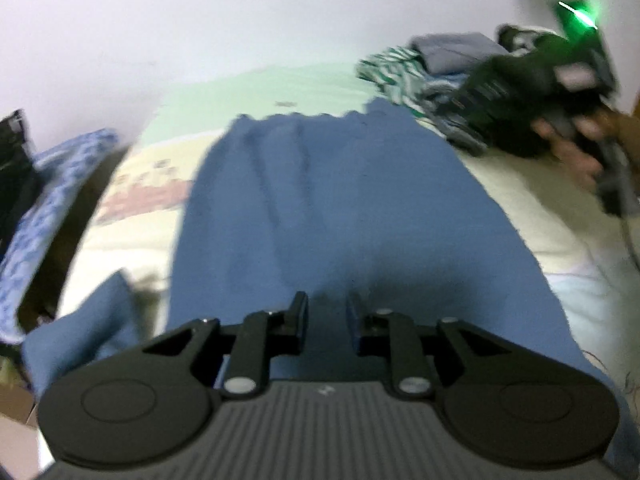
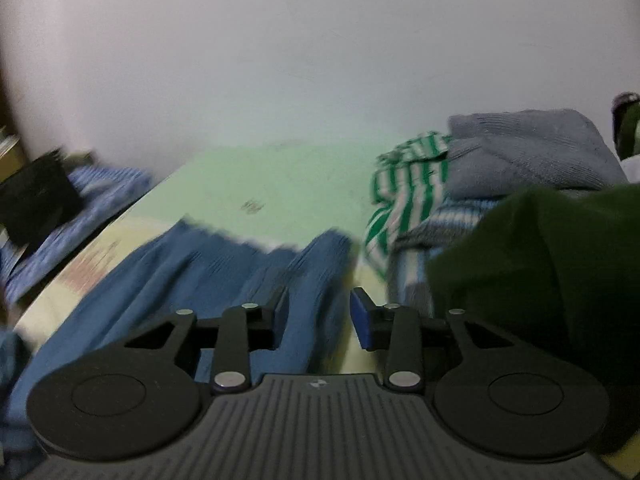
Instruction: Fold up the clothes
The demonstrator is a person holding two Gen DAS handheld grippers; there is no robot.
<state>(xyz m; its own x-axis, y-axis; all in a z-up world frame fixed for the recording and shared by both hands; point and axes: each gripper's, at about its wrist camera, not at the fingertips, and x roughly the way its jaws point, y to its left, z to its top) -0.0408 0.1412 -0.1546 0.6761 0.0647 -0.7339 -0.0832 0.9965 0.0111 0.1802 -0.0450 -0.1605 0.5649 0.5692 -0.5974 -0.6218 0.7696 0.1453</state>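
Note:
A blue garment (image 1: 320, 208) lies spread flat along the bed (image 1: 540, 208), its far hem toward the wall. My left gripper (image 1: 327, 312) is open and empty, low over the garment's near part. My right gripper (image 2: 319, 312) is open and empty over the garment's right edge (image 2: 312, 272). In the left wrist view the right gripper's body (image 1: 560, 80) is at the far right, blurred, with a green light on it.
A pile of clothes sits at the bed's far right: a green-striped shirt (image 2: 408, 184), a grey-blue folded knit (image 2: 528, 152) and a dark green garment (image 2: 552, 280). A blue patterned cloth (image 1: 48, 200) lies off the bed's left side. A white wall is behind.

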